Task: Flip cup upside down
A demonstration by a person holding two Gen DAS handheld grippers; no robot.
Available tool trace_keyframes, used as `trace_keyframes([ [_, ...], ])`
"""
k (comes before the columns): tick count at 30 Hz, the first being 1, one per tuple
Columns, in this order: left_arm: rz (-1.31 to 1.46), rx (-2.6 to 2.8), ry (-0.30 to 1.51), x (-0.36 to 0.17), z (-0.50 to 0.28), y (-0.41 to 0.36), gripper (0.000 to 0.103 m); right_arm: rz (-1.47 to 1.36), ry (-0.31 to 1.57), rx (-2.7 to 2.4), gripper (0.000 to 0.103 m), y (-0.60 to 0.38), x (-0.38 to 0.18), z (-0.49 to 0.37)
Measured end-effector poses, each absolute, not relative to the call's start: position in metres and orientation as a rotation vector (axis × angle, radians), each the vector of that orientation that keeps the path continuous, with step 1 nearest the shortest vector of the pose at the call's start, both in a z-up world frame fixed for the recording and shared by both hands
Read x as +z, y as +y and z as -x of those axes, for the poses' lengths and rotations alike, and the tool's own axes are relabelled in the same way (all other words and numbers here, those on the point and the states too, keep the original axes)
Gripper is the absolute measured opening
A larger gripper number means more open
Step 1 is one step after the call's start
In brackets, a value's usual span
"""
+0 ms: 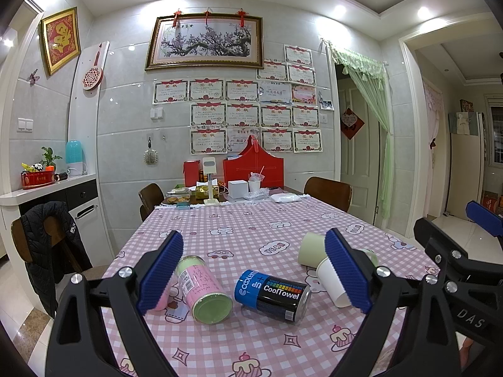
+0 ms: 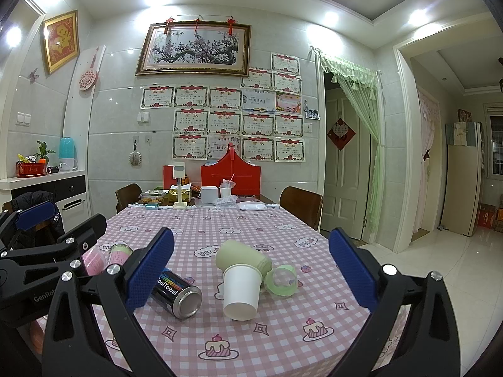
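Note:
A white paper cup (image 2: 240, 292) lies on its side on the pink checked tablecloth, mouth toward me; it also shows in the left wrist view (image 1: 330, 281), partly behind a finger. A pale green cup (image 2: 242, 256) lies on its side just behind it, also in the left wrist view (image 1: 311, 248). A clear green mug (image 2: 281, 279) lies to their right. My right gripper (image 2: 251, 270) is open and empty, above and in front of the white cup. My left gripper (image 1: 257, 273) is open and empty, over the cans.
A blue and black CoolTowel can (image 1: 272, 295) and a pink and green can (image 1: 201, 289) lie on the table (image 1: 251, 345). A pink item (image 2: 94, 260) lies at the left. Boxes, a red bag (image 1: 253, 166) and clutter fill the far end. Chairs (image 1: 328, 193) stand around.

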State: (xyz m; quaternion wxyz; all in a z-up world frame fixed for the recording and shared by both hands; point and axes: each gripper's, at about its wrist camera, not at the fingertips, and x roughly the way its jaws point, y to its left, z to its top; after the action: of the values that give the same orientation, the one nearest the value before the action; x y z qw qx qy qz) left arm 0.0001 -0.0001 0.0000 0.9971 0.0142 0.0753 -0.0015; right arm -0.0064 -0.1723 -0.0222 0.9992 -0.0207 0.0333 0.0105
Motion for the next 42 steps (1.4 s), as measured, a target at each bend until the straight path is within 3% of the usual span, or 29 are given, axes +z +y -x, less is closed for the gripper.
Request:
trace_keyframes([
  [42, -0.028, -0.006, 0.158, -0.01, -0.005, 0.0, 0.09, 0.037, 0.072, 0.021, 0.095, -0.171, -0.027, 0.004],
])
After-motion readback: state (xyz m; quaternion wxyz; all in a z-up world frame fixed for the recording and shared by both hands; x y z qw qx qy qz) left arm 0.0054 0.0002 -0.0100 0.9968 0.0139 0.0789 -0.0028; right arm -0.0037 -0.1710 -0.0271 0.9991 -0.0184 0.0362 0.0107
